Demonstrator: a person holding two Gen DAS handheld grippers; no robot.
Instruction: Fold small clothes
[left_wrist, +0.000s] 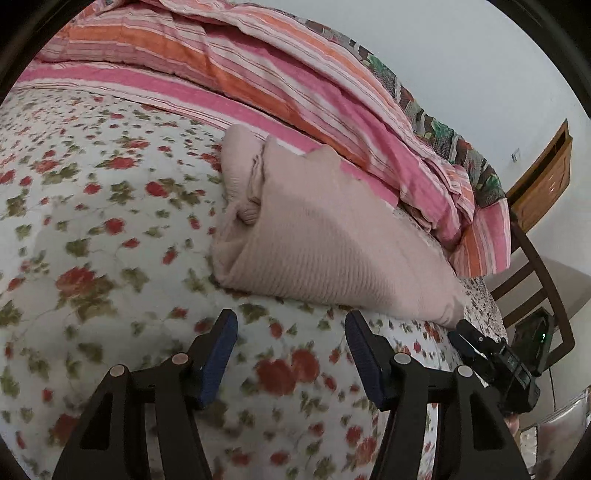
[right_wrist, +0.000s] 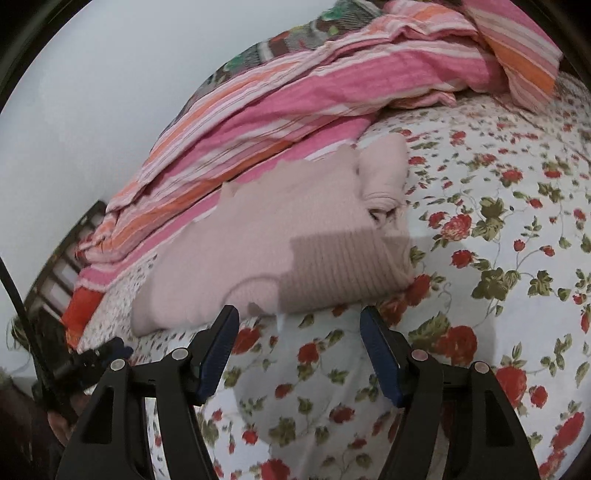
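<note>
A pale pink ribbed knit garment (left_wrist: 325, 243) lies folded into a thick bundle on the floral bedsheet (left_wrist: 92, 221). It also shows in the right wrist view (right_wrist: 280, 236). My left gripper (left_wrist: 291, 325) is open and empty, hovering just short of the garment's near edge. My right gripper (right_wrist: 299, 321) is open and empty, also just short of the garment's near edge. The right gripper's body (left_wrist: 495, 362) shows at the lower right of the left wrist view. The left gripper's body (right_wrist: 92, 362) shows at the lower left of the right wrist view.
A pink and orange striped quilt (left_wrist: 280, 85) is bunched behind the garment, also in the right wrist view (right_wrist: 295, 96). A dark wooden bed frame (left_wrist: 535, 280) and a wooden cabinet (left_wrist: 543, 184) stand beyond the bed's edge. A pale wall is behind.
</note>
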